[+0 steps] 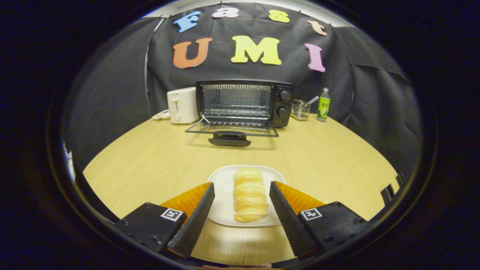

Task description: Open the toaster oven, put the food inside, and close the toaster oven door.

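Flanking: gripper point(242, 195) spread wide, a finger on each side of the bread roll, touching neither side.
Bread roll point(249, 195): lengthwise on white plate point(225, 204).
Toaster oven point(243, 103): far across wooden table point(150, 161), door point(231, 130) lowered flat.

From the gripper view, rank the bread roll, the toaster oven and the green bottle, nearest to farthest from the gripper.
The gripper is open.
1. Bread roll: between the fingers, on the white plate.
2. Toaster oven: beyond the fingers, across the table, door open.
3. Green bottle: right of the oven, by the wall, slightly farther.
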Demonstrator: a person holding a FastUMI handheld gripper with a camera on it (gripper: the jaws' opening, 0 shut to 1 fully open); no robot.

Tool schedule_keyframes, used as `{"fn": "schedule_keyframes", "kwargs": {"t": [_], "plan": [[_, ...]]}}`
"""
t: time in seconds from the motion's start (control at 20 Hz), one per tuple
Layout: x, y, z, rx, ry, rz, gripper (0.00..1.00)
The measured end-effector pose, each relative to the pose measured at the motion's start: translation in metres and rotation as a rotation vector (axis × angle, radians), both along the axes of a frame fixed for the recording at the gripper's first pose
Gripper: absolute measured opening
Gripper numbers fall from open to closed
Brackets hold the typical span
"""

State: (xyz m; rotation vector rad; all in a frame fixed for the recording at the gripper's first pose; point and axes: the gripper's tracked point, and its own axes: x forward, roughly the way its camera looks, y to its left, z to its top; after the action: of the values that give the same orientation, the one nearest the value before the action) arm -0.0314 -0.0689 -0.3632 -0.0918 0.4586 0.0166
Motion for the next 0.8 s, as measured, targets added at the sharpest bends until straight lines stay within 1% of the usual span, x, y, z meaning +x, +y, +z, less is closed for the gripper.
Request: {"fn": "schedule_keyframes", "kwargs": {"t": [0.2,0.35,0.4,0.75,0.8], "plan": [[-0.001,-0.003,-0.024,0.053,0.078,-0.009,0.98],[0.005,-0.009,-0.020,0.051,0.051,-0.036,0.80],[0.004,-0.010,-0.022,0.055,0.054,-0.039,0.79],[0.003,-0.007,-0.020,0.098,0.029,-0.040,0.57],[0.002,-0.007,-0.019,0.103,0.026,-0.038,0.56]]}}
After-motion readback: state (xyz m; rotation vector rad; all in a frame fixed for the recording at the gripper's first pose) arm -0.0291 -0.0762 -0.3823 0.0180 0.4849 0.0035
